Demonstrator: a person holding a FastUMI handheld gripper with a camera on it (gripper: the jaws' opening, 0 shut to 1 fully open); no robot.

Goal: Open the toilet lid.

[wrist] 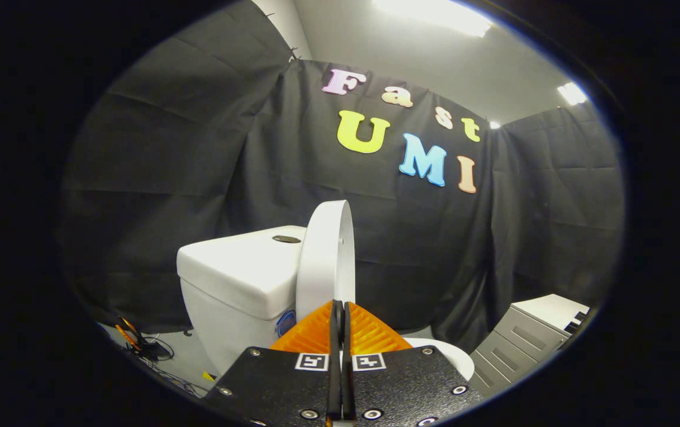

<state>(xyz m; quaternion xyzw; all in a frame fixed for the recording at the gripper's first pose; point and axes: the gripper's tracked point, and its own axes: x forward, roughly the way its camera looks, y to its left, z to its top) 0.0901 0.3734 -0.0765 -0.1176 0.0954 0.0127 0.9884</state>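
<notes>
A white toilet stands ahead of me, seen from its side. Its lid (326, 255) is raised, standing upright and leaning against the tank (239, 267), which has a flush button (287, 239) on top. Part of the white seat rim (446, 356) shows low, to the right of my fingers. My gripper (340, 308) is shut, its two fingers pressed together with nothing between them, their tips just in front of the lower edge of the raised lid.
A grey drawer cabinet (517, 344) stands to the right of the toilet. Cables and small tools (141, 347) lie on the floor to the left of the tank. Black cloth walls close in the booth behind.
</notes>
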